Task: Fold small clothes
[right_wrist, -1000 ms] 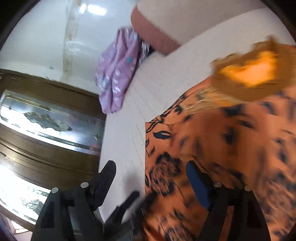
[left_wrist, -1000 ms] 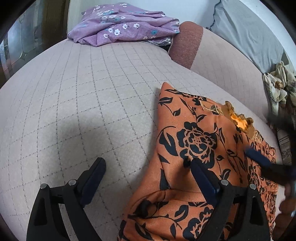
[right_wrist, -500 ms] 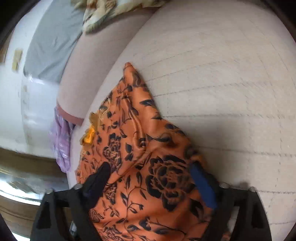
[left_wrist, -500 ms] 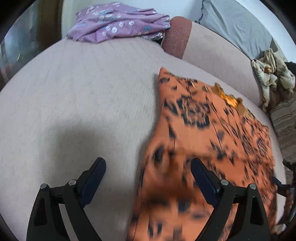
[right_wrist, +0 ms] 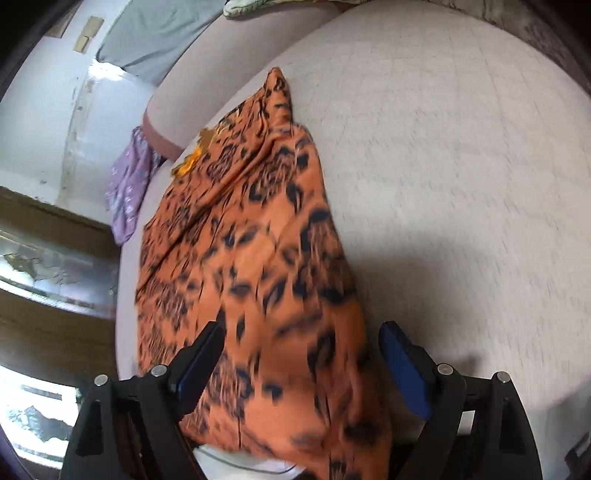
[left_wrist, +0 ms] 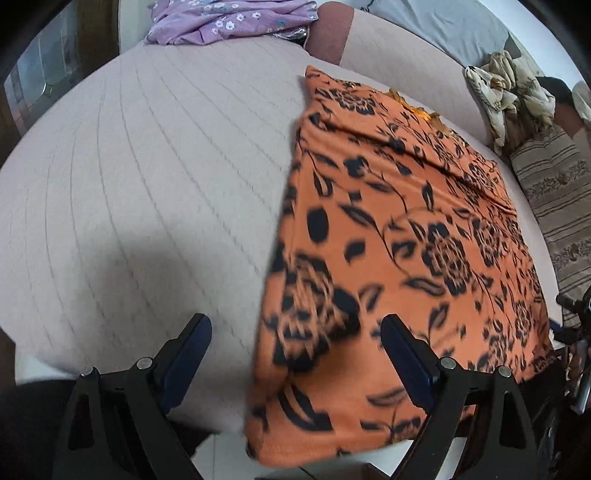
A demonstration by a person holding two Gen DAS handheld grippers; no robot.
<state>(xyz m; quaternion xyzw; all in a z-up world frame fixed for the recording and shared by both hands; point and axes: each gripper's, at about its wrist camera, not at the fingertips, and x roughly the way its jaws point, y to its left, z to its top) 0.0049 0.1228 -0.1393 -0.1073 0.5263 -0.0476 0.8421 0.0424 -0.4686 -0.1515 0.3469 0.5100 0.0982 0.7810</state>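
Note:
An orange garment with a black flower print lies spread flat on the pale quilted bed, its near hem hanging over the front edge. My left gripper is open above the garment's near left corner, with the cloth's left edge between its fingers and nothing gripped. In the right wrist view the same garment runs away from me. My right gripper is open above its near end, one finger just past the cloth's right edge. The pads do not press on the fabric.
A purple flowered garment lies at the far end beside a brown bolster. A grey pillow, crumpled cream cloth and a striped cushion line the right side. A wooden cabinet stands beyond the bed.
Both grippers have drawn back toward the bed's near edge, so more of the garment shows. The right gripper swung from the neckline area to the garment's near right side.

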